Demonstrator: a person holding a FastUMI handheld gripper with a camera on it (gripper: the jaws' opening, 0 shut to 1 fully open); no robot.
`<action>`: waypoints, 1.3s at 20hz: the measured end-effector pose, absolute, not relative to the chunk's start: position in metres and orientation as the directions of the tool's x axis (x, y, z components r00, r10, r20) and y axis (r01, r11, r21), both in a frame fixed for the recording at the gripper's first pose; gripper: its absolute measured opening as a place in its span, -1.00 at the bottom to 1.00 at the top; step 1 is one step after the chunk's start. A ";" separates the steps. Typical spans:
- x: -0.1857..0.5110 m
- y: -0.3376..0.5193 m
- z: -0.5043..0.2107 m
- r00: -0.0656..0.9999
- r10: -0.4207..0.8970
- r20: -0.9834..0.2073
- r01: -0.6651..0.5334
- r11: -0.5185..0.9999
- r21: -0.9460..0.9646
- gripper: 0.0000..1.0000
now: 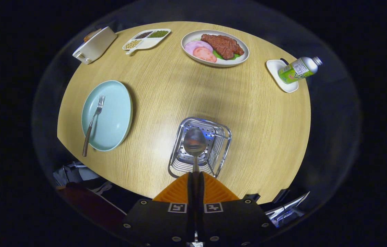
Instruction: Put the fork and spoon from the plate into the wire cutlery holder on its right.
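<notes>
The gripper [195, 178] squeezed the spoon [194, 142] by its handle, bowl hanging over the wire cutlery holder [222, 132]. It needed to go straight down before letting go. The fork [92, 124] lay on the blue plate [117, 109], to the left.

The hand-held gripper [195, 178] showed a broad dark body set with small round silver screws along its upper face. Two square black-and-white coded markers sat side by side near its front edge. Its two ribbed fingers tapered together toward a point, with a narrow dark slot running between them.
</notes>
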State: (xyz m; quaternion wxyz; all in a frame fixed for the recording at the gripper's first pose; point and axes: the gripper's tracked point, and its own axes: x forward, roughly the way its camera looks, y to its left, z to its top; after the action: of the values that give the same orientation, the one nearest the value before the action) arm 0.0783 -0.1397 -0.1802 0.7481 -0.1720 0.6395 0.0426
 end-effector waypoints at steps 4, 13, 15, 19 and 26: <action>0.087 -0.141 -0.183 0.187 -0.163 -0.969 -0.272 0.939 -0.210 -0.91; 0.096 -0.135 -0.169 0.276 -0.146 -0.950 -0.237 0.948 -0.215 -0.63; 0.097 -0.122 -0.160 0.318 -0.117 -0.941 -0.215 0.958 -0.192 -0.36; 0.099 -0.085 -0.144 0.433 -0.048 -0.900 -0.198 0.969 -0.147 0.65; 0.098 0.000 -0.140 0.585 0.032 -0.811 -0.206 0.972 -0.110 0.98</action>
State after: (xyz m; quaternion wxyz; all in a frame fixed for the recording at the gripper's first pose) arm 0.0977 -0.0002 -0.1400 0.8849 -0.0962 0.4507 0.0673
